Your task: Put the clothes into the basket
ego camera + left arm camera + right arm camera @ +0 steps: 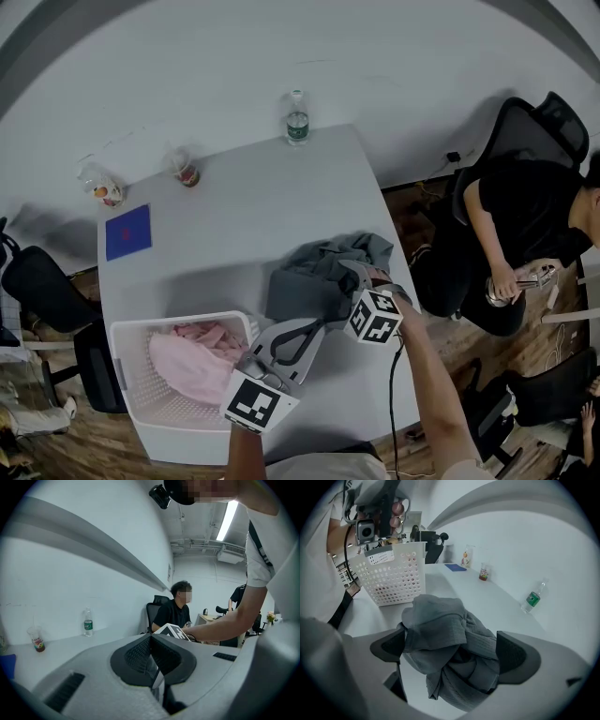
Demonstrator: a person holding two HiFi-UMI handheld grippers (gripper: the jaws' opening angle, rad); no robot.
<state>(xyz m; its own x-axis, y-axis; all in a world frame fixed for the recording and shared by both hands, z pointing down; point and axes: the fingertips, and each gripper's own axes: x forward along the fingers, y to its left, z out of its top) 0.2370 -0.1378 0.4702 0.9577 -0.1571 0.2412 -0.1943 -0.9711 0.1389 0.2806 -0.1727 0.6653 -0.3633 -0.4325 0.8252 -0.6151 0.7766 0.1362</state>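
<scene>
A grey garment lies crumpled on the white table, right of centre. My right gripper is over its right side, pointing steeply down. In the right gripper view the jaws stand wide open, with the grey garment bunched between them and brushing the left pad. The white perforated basket sits at the table's near left corner and holds a pink garment. My left gripper hovers just right of the basket, near the grey garment's front edge. Its pads meet at the tips with nothing between them.
A water bottle stands at the table's far edge; a drink cup, a second cup and a blue card are at the far left. A person sits in an office chair to the right. Black chairs stand left.
</scene>
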